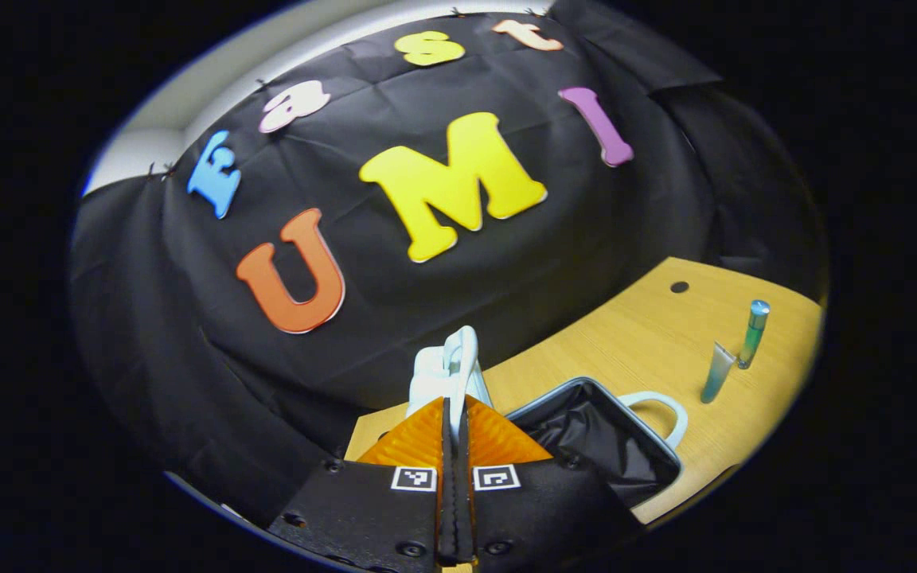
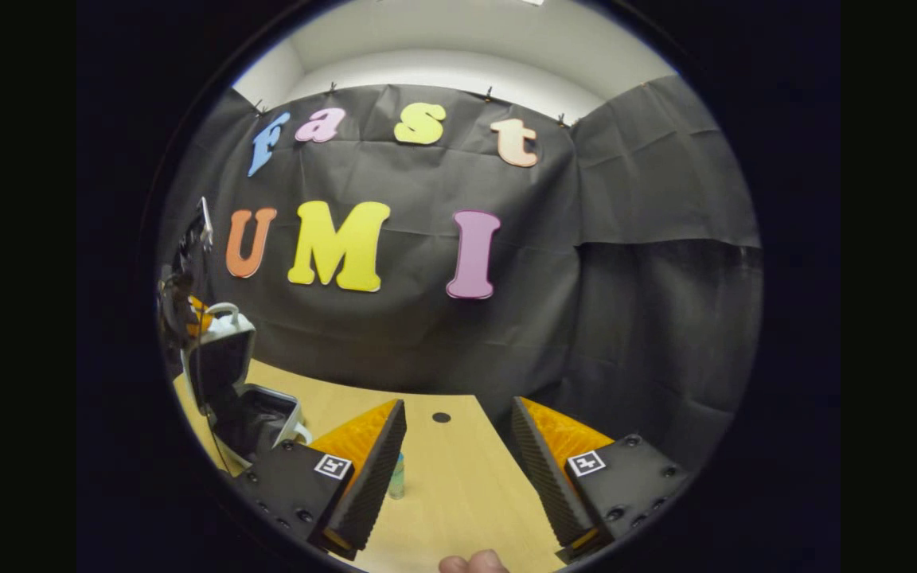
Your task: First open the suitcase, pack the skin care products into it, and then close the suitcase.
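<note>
The white suitcase (image 1: 586, 398) lies open on the wooden table, its black lining showing and a white handle (image 1: 661, 406) at its side. My left gripper (image 1: 454, 402) is shut on the raised lid (image 1: 450, 366), holding it upright. To the right stand a pale green tube (image 1: 717, 372) and a green bottle with a silver cap (image 1: 753, 334). In the right gripper view, the suitcase (image 2: 255, 414) is at the far left with its lid (image 2: 220, 354) up. My right gripper (image 2: 458, 454) hovers open over the table, and the bottle (image 2: 397, 476) peeks out beside its left finger.
The wooden table (image 2: 458, 477) has a small dark hole (image 2: 441, 417) near its back edge. Black cloth walls close the booth behind and to the right. A fingertip of the person's hand (image 2: 474, 563) shows at the bottom of the right gripper view.
</note>
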{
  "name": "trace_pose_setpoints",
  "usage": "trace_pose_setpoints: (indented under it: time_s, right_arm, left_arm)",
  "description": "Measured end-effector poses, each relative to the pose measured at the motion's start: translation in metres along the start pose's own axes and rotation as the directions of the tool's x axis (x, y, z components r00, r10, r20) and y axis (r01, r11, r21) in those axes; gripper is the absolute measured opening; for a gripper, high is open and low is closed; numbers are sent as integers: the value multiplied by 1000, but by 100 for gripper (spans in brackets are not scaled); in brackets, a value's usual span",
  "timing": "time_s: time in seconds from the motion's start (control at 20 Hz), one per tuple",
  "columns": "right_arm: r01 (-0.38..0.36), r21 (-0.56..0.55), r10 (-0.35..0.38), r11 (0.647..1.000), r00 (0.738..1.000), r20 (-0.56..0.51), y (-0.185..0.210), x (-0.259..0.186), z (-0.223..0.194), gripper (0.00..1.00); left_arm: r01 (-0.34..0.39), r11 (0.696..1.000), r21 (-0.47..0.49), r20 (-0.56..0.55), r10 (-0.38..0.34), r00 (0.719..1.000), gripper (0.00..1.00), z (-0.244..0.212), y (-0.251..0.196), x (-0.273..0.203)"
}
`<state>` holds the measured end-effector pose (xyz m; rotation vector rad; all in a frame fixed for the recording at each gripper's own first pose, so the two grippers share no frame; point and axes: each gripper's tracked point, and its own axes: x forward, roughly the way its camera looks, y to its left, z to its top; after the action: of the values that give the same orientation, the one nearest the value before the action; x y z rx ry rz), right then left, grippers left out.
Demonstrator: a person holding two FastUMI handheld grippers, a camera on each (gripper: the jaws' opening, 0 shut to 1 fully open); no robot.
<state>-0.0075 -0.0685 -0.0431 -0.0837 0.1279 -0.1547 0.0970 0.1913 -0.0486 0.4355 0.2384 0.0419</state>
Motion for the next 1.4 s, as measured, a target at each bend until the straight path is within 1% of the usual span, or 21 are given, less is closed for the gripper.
trace_pose_setpoints:
  time_s: [0.15, 0.25, 0.4, 0.5, 0.55, 0.6, 0.65, 0.7, 0.75, 0.8, 0.85, 0.9, 1.0, 1.05, 1.15, 1.2, 1.25, 1.35, 1.4]
  right_arm:
    - [-39, -2, 39, 999, 999, 10, 26, -1, 15, 80]
    - [-66, -16, 67, 998, 997, 27, 45, -3, 24, 80]
    - [-109, -35, 111, 993, 992, 53, 75, -5, 37, 80]
    - [-138, -75, 141, 988, 989, 48, 94, -6, 36, 80]
    - [-149, -95, 154, 984, 987, 47, 101, -8, 38, 80]
    - [-158, -100, 164, 982, 985, 55, 107, -10, 42, 80]
    - [-164, -91, 170, 982, 983, 68, 111, -10, 47, 79]
    - [-162, -79, 168, 984, 983, 77, 113, -9, 49, 79]
    - [-149, -72, 154, 986, 985, 74, 113, -6, 48, 79]
    - [-141, -70, 146, 987, 987, 61, 115, -2, 44, 80]
    - [-140, -71, 143, 988, 989, 42, 119, 1, 39, 79]
    - [-139, -73, 141, 988, 990, 24, 122, 5, 35, 79]
    - [-144, -86, 145, 986, 989, 9, 128, 6, 32, 79]
    - [-149, -101, 151, 984, 988, 8, 131, 7, 33, 79]
    - [-162, -127, 165, 979, 986, 12, 137, 8, 33, 79]
    - [-169, -136, 172, 976, 985, 11, 140, 8, 33, 79]
    - [-175, -147, 178, 973, 984, 7, 142, 9, 31, 79]
    - [-183, -164, 184, 969, 983, -6, 143, 8, 27, 79]
    - [-185, -169, 187, 968, 982, -8, 143, 8, 26, 79]
  left_arm:
    - [-60, 991, -121, 13, 62, 998, 3, -30, 58, 5]
    - [-93, 973, -213, -9, 93, 996, 3, -54, 93, 15]
    - [-103, 927, -361, -10, 107, 994, 3, -98, 135, 22]
    - [-96, 892, -442, -9, 103, 995, 3, -132, 158, 34]
    - [-90, 870, -486, -19, 93, 996, 3, -152, 165, 40]
    - [-91, 837, -540, -35, 86, 996, 3, -174, 172, 47]
    - [-100, 795, -599, -58, 81, 995, 3, -196, 177, 50]
    - [-109, 746, -657, -82, 72, 994, 3, -217, 180, 54]
    - [-111, 701, -705, -99, 59, 993, 3, -235, 179, 56]
    - [-110, 663, -741, -105, 48, 993, 3, -251, 178, 58]
    - [-112, 636, -763, -115, 37, 993, 3, -269, 174, 61]
    - [-115, 622, -774, -125, 27, 992, 3, -285, 169, 65]
    - [-121, 608, -785, -143, 13, 990, 3, -310, 162, 65]
    - [-125, 602, -789, -149, 9, 989, 3, -319, 162, 64]
    - [-123, 577, -807, -148, 4, 989, 3, -327, 161, 66]
    - [-124, 572, -811, -152, -2, 988, 4, -332, 158, 69]
    - [-127, 575, -808, -164, -13, 986, 4, -336, 156, 72]
    - [-133, 592, -795, -189, -34, 981, 7, -345, 148, 74]
    - [-136, 595, -792, -202, -45, 978, 9, -352, 145, 74]
